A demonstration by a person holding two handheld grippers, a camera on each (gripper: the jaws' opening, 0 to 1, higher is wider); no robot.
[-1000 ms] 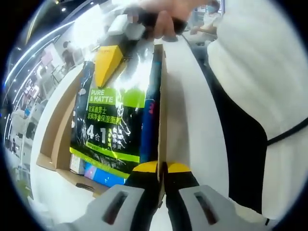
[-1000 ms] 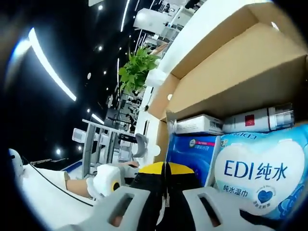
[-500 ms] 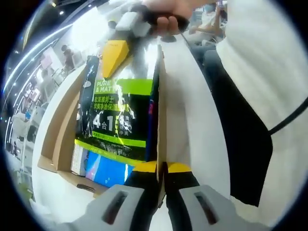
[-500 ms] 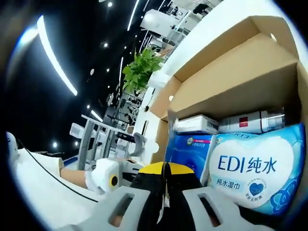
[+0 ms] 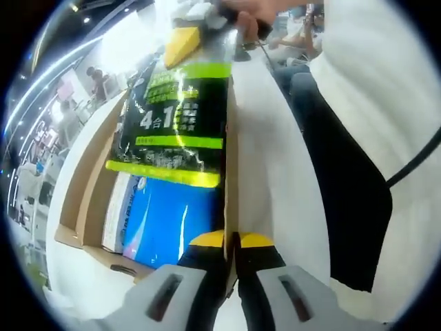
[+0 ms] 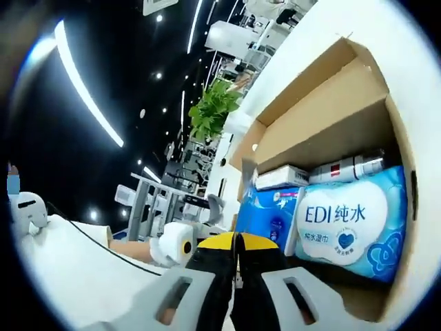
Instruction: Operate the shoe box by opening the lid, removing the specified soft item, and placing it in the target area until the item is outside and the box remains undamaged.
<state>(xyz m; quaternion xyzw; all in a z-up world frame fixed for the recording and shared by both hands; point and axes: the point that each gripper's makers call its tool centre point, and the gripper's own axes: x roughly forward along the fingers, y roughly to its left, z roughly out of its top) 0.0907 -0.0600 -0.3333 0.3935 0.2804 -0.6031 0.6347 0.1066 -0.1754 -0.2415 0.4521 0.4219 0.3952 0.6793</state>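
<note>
Evidently a soft black and green packet (image 5: 180,124) is being held up above the open shoe box (image 5: 93,200) by the right tongs (image 5: 185,43), which are seen at the top of the left gripper view, their yellow tips closed on the packet's upper edge. In the right gripper view those tongs (image 6: 236,241) are seen pressed together, though the packet itself cannot be made out between them there. The left tongs (image 5: 232,241) are closed on the cardboard side wall of the box, and the box is being steadied by them on the white table (image 5: 275,172). Inside the box a blue packet (image 5: 172,221) is lying below the hanging one, and from the other side a blue and white wipes packet (image 6: 351,224), a darker blue packet (image 6: 270,214), a small white carton (image 6: 282,177) and a bottle on its side (image 6: 348,165) are lying together. The held packet is judged to be light, limp and glossy, so it is likely to sag, swing and slip; a hold on its flat sealed top edge is judged safest, with firm but not crushing pressure. The thin cardboard wall is judged liable to bend or tear if it is being pulled hard.
</note>
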